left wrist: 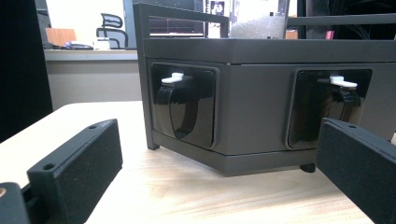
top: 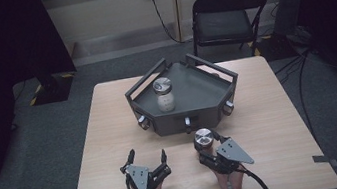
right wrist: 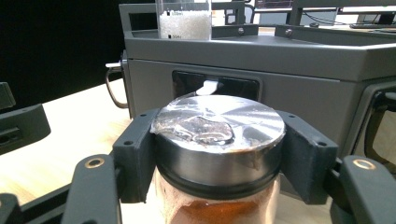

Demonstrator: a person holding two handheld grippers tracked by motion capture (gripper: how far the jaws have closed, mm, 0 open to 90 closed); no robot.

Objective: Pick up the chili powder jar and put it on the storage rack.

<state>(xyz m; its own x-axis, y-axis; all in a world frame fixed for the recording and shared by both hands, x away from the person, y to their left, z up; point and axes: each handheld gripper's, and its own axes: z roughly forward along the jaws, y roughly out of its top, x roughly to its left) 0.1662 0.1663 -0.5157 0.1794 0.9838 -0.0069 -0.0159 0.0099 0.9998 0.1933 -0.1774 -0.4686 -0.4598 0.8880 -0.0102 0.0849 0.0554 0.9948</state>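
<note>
While right gripper (right wrist: 217, 154) jaws clamp the jar lid (right wrist: 218, 122) | left gripper (top: 146, 157) jaws apart, empty

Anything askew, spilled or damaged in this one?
One oddity: the metal lid of the jar in the right gripper has a smeared, wrinkled patch on top. Nothing spilled on the table; the other jar stands upright in the tray.
</note>
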